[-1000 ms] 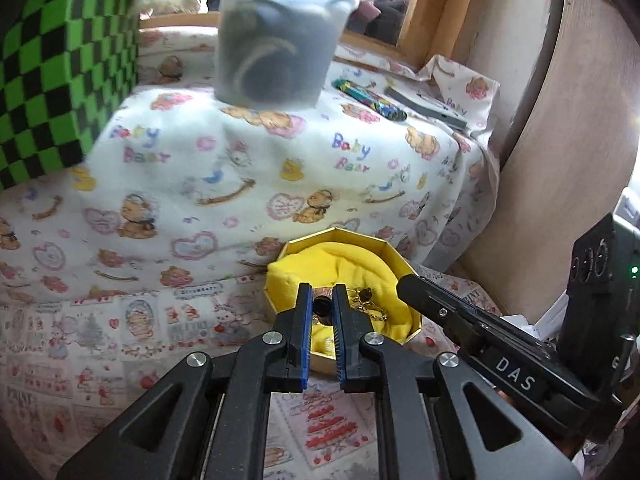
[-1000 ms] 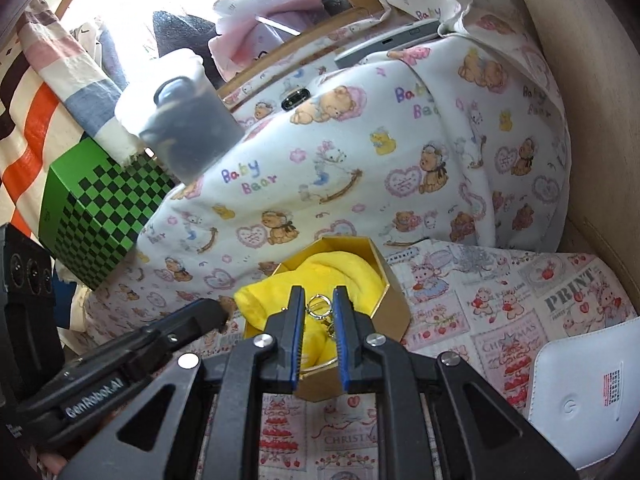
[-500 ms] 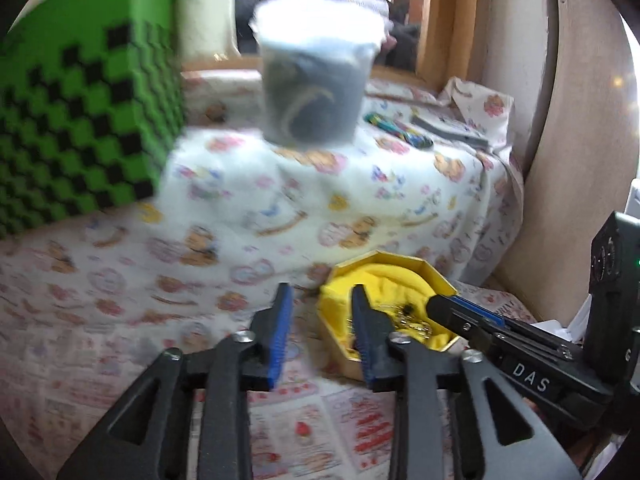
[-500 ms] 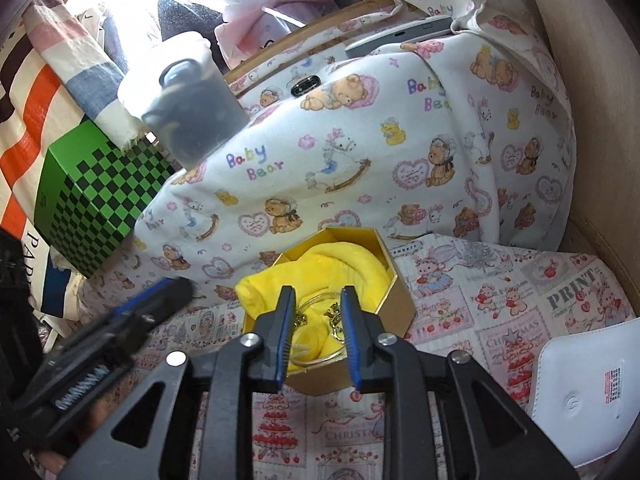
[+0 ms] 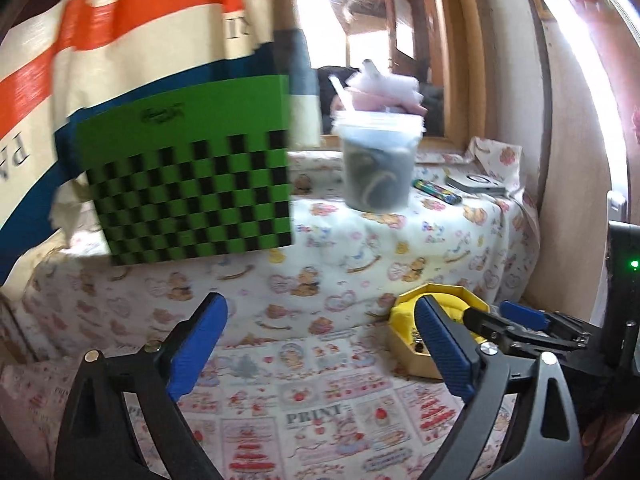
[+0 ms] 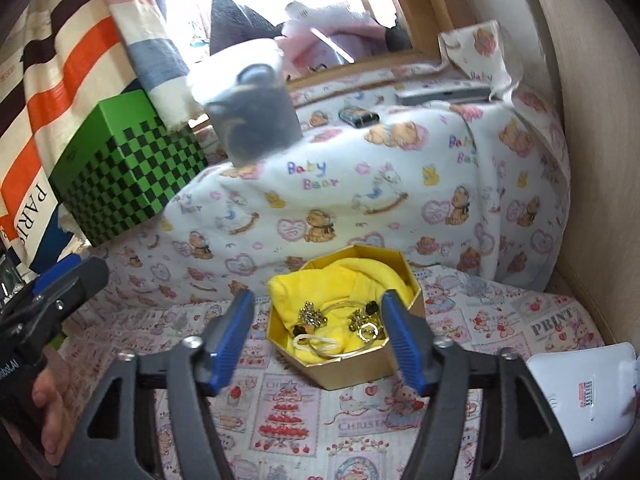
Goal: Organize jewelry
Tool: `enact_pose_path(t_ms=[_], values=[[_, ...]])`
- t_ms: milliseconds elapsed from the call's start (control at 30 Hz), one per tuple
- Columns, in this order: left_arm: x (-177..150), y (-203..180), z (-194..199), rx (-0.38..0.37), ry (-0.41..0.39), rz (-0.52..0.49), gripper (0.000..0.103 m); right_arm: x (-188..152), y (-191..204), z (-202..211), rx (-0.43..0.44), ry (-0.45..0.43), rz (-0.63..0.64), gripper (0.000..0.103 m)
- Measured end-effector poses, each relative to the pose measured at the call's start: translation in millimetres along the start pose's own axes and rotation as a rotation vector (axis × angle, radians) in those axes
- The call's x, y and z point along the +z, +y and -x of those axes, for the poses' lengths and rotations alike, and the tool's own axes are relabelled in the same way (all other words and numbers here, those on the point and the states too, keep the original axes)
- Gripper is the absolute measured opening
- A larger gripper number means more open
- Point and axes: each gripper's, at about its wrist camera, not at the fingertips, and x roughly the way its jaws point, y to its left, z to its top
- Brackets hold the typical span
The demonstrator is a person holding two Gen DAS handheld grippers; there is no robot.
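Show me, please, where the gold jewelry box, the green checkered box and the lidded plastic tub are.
gold jewelry box [image 6: 356,368]: right wrist view, front wall.
green checkered box [image 5: 192,196]: left wrist view, checkered front face.
lidded plastic tub [image 5: 378,176]: left wrist view, translucent side wall.

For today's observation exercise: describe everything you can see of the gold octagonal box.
The gold octagonal box looks like card, with no lid on it. It sits flat on the printed cloth, below the raised Baby Bear cloth. A rumpled yellow cloth lines it, spilling over the left rim. On that lie gold-toned jewelry pieces. The right claw hangs open before it, not touching.
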Motion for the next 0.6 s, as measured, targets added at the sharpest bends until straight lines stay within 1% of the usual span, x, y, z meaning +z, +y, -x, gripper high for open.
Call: enact_pose_path(t_ms=[33,100,200,267,367,400,433,467,533,600], values=[[-2,4,2,0.008,-0.005,0.007,0.096,0,2,1,-0.003,-0.008,0.008,0.070],[-7,16,5,0.020,-0.015,0.028,0.098,-1,6,4,-0.014,-0.023,0.034,0.076],[-16,30,9,0.044,-0.032,0.061,0.099,-3,11,9,-0.039,-0.053,0.066,0.078],[-21,41,12,0.064,-0.047,0.087,0.099,-3,12,11,-0.042,-0.075,0.070,0.090],[-28,54,13,0.077,-0.060,0.117,0.101,-5,15,15,-0.072,-0.117,0.084,0.092],[-30,57,12,0.080,-0.063,0.124,0.101,-5,17,17,-0.076,-0.134,0.100,0.098],[-32,59,12,0.082,-0.063,0.127,0.101,-6,18,18,-0.076,-0.144,0.110,0.101],[-35,60,11,0.081,-0.066,0.126,0.101,-7,20,20,-0.075,-0.160,0.122,0.103],[-40,60,10,0.073,-0.075,0.115,0.102,-8,24,22,-0.088,-0.176,0.146,0.103],[-48,57,10,0.067,-0.089,0.096,0.102,-9,29,19,-0.109,-0.170,0.181,0.103]])
